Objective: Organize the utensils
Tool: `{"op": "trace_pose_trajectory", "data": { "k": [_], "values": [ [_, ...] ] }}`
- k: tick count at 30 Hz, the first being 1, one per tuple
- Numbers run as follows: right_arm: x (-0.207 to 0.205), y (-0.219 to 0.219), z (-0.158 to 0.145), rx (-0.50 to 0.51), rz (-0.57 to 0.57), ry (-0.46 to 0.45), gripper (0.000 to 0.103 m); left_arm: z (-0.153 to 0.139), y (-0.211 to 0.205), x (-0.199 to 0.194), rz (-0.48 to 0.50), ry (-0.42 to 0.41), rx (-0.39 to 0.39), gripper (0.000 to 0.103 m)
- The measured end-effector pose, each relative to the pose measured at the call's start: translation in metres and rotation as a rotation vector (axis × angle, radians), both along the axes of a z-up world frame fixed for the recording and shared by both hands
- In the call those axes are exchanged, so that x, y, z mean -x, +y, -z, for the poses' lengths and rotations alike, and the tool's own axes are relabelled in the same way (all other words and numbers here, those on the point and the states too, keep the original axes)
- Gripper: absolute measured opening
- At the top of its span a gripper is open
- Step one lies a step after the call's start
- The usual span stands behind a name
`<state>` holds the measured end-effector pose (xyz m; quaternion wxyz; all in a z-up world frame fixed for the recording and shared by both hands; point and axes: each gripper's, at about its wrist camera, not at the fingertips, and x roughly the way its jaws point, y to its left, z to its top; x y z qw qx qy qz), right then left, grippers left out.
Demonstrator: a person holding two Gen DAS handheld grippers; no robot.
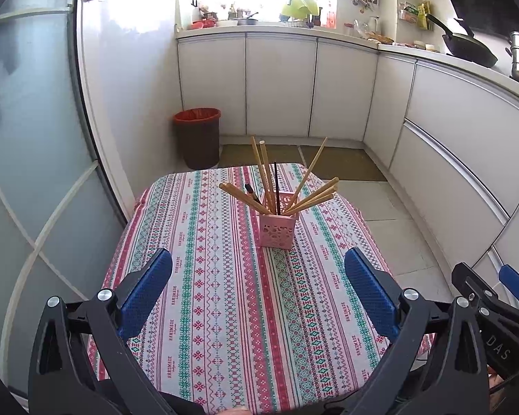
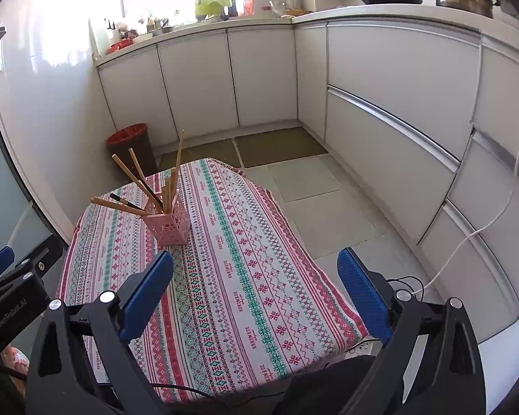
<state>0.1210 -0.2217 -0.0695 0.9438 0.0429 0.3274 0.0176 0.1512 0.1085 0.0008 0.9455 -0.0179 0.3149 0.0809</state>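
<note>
My left claw (image 1: pixel 258 269): jaws spread wide, blue pads bare, nothing between them, held low over the near part of the table (image 1: pixel 225 328) with its patterned striped cloth. My right claw (image 2: pixel 255 269): likewise wide apart and carrying nothing, over the table's near right edge, its right pad out past the cloth above the tiled floor (image 2: pixel 328 207). Pink holder (image 1: pixel 277 228): a square perforated cup standing upright on the cloth, straight ahead of my left claw and well beyond its tips; from my right claw it lies ahead and to the left (image 2: pixel 169 224). Wooden chopsticks (image 1: pixel 264 176): a loose bunch in the holder, lower ends down inside the cup, long axes fanning upward and outward. Some stand near vertical, one group leans left, another leans right toward the cabinets, and one slants high to the right. Dark chopsticks (image 1: pixel 276 186): two thin black ones among them, one nearly upright, one tilted left. From my right claw the fan mostly leans left and away (image 2: pixel 135 180). Red-lined bin (image 1: pixel 197 138): on the floor past the table's far edge, ahead and left of my left claw.
</note>
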Motion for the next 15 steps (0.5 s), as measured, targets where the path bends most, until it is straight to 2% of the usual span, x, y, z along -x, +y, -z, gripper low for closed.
{"op": "trace_pose_trajectory", "data": {
  "k": [15],
  "values": [
    [0.0025,-0.0088,-0.0037,-0.014,0.011,-0.002,0.093,-0.0014,-0.0068,0.0001,0.010,0.003,-0.002,0.096]
  ]
}}
